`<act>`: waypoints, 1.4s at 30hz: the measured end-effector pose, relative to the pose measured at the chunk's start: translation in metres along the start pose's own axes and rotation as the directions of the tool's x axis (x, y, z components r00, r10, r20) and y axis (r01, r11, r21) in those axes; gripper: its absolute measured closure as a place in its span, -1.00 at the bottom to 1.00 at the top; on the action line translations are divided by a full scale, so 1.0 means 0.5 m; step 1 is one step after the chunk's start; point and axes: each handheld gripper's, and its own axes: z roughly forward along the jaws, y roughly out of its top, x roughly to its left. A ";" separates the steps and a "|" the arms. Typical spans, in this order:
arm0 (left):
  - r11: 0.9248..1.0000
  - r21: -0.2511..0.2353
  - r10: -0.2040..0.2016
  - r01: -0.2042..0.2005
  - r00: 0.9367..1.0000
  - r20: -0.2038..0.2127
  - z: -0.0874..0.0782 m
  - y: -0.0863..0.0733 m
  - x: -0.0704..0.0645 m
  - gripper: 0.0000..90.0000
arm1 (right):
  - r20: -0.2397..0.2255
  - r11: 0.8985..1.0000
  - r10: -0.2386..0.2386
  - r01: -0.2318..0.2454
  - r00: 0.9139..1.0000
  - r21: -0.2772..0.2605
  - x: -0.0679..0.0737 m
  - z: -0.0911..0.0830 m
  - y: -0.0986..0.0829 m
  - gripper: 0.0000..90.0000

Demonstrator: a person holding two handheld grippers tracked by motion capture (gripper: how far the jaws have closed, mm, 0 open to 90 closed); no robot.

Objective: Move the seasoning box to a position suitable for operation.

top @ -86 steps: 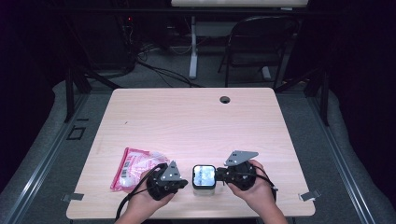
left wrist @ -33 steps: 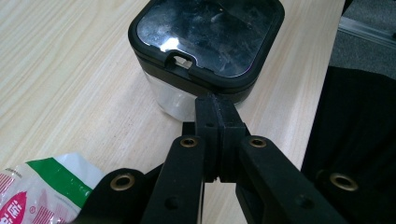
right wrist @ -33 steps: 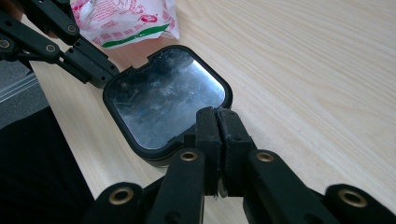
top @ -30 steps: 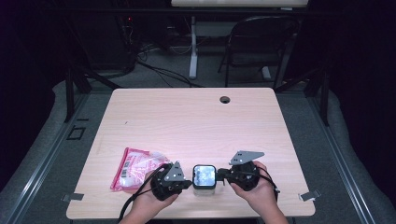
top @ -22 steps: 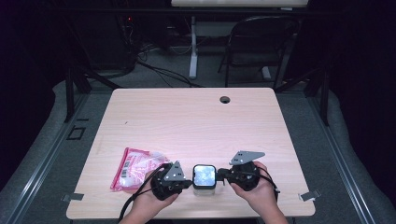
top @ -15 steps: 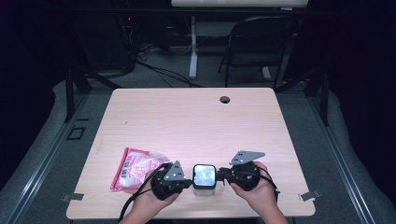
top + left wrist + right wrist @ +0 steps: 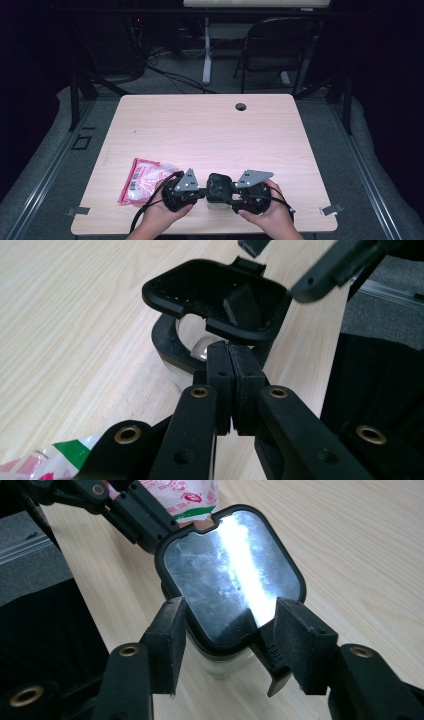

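Since half a second ago the bright, reflective lid top seen from above has turned dark: in the high view the container [image 7: 219, 189] now shows a black top, the lid [image 7: 215, 300] having swung up on its hinge. The grippers themselves have barely shifted.

The container is a small clear jar with a black rim, standing on the wooden surface [image 7: 210, 130] near its 6 o'clock edge, between the two hands. In the left gripper view the left gripper [image 7: 231, 390] has its pads pressed together, apparently pinching the black rim at the hinge side; whatever it nips is hidden behind the pads. The raised lid covers most of the jar's mouth, so the contents cannot be made out beyond a glint of something pale.

In the right gripper view the right gripper [image 7: 227, 642] stands wide, one pad on either side of the jar's neck, neither clearly touching. The glossy lid panel glares white, blurring its surface.

A pink and white packet [image 7: 142, 179] lies at 9 o'clock from the jar, partly covered by the left hand [image 7: 162, 215].
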 end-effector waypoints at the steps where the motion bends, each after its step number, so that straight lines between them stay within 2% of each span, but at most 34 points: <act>1: 1.000 -0.002 0.001 -0.001 1.000 0.001 -0.001 0.003 0.000 0.98 | 0.000 1.000 0.000 0.000 1.000 0.000 0.000 0.000 0.000 0.03; 7: 1.000 -0.002 0.022 -0.022 1.000 -0.002 -0.001 0.021 -0.007 0.96 | 0.052 0.999 -0.040 0.039 0.998 0.020 0.025 0.004 0.004 -0.03; 8: 1.000 0.000 0.028 -0.028 1.000 -0.002 -0.001 0.025 -0.008 0.96 | 0.074 0.999 -0.049 0.048 0.996 0.018 0.031 0.008 0.004 -0.03; 10: 1.000 -0.007 0.029 -0.029 1.000 -0.004 -0.001 0.027 -0.010 0.96 | 0.081 0.998 -0.059 0.057 0.995 0.023 0.033 0.009 0.005 -0.03; 12: 1.000 -0.006 0.027 -0.027 1.000 -0.001 -0.002 0.029 -0.010 0.96 | 0.109 0.998 -0.066 0.063 0.992 0.027 0.040 0.015 0.006 -0.03; 18: 1.000 -0.011 0.026 -0.026 1.000 -0.004 0.000 0.028 -0.010 0.93 | 0.128 0.998 -0.067 0.066 0.989 0.015 0.045 0.016 0.007 0.03; 22: 1.000 0.004 0.027 -0.027 1.000 0.002 0.006 0.025 -0.009 0.91 | 0.122 0.998 -0.058 0.058 0.991 0.001 0.044 0.014 0.006 0.03; 28: 1.000 0.017 0.023 -0.023 1.000 0.004 0.024 0.019 -0.008 0.91 | 0.126 0.998 -0.064 0.063 0.990 0.008 0.044 0.012 0.007 0.05; 42: 0.999 0.029 0.036 -0.036 0.999 0.009 0.034 0.014 -0.009 0.94 | 0.118 0.999 -0.047 0.048 0.992 -0.011 0.042 0.008 0.006 0.07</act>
